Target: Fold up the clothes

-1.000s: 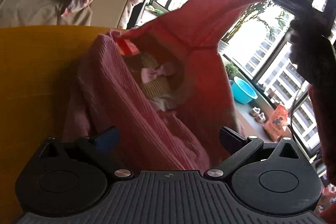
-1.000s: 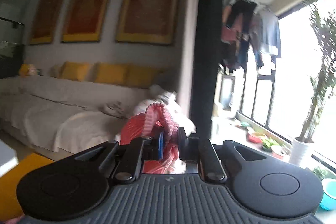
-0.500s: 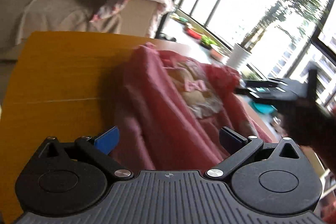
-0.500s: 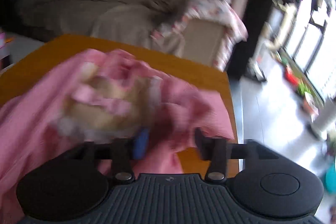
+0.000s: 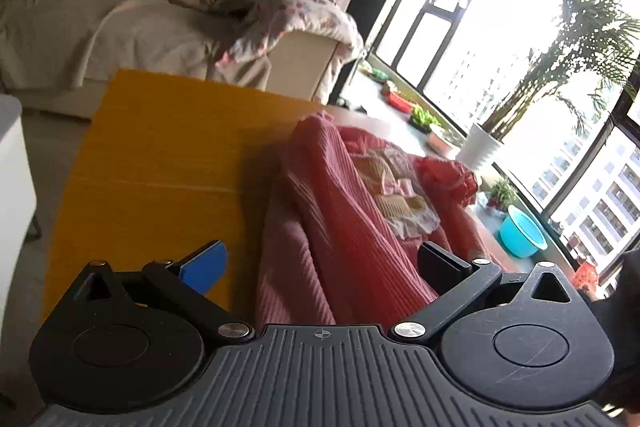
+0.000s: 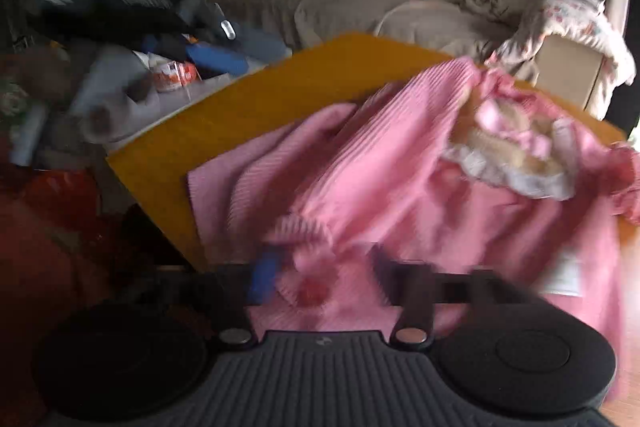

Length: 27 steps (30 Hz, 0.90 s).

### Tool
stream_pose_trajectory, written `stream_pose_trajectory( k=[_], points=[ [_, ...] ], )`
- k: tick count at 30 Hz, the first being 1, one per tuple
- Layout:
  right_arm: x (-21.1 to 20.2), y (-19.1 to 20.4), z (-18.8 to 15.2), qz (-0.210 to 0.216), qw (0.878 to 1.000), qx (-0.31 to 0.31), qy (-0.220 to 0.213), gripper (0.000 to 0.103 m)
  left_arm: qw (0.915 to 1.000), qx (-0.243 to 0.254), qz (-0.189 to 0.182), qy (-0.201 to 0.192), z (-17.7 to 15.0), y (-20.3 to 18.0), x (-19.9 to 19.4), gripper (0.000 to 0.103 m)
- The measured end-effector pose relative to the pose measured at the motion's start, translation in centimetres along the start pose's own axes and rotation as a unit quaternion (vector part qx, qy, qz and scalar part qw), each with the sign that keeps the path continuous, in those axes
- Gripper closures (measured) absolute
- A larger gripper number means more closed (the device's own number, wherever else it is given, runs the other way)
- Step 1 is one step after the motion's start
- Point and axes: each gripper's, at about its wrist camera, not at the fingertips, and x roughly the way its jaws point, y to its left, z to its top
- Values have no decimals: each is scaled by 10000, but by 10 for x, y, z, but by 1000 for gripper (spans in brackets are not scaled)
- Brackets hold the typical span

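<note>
Left wrist: left gripper (image 5: 320,265) spread over pink garment (image 5: 340,211); table (image 5: 160,155) bare leftward.

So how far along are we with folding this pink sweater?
Early stage. Done: the pink sweater lies on the yellow table, front up, its bow patch showing. In hand: nothing; the left hand-held gripper is open above it, and the right hand-held gripper is open near a ribbed cuff, though that view is blurred. Left: the fabric is bunched, with no neat fold visible, so smoothing and folding remain.
</note>
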Motion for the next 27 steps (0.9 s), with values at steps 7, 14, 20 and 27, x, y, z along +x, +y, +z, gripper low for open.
stream_pose_trajectory(
  k=[7,14,20,27],
  points=[
    [-13,-33,132,-233,9933,-48,-1130,92,9993,194,-169,-257,3,6,-13,0],
    [3,-88,309,-178,9685,699,-2382,94,9968,411,-691,-23,16,11,23,0],
    [116,-76,358,679,9729,1079,-1929,99,9945,349,-975,181,32,23,54,0],
    [145,-92,340,571,9783,724,-1853,61,9933,403,-1027,349,44,27,71,0]
  ],
)
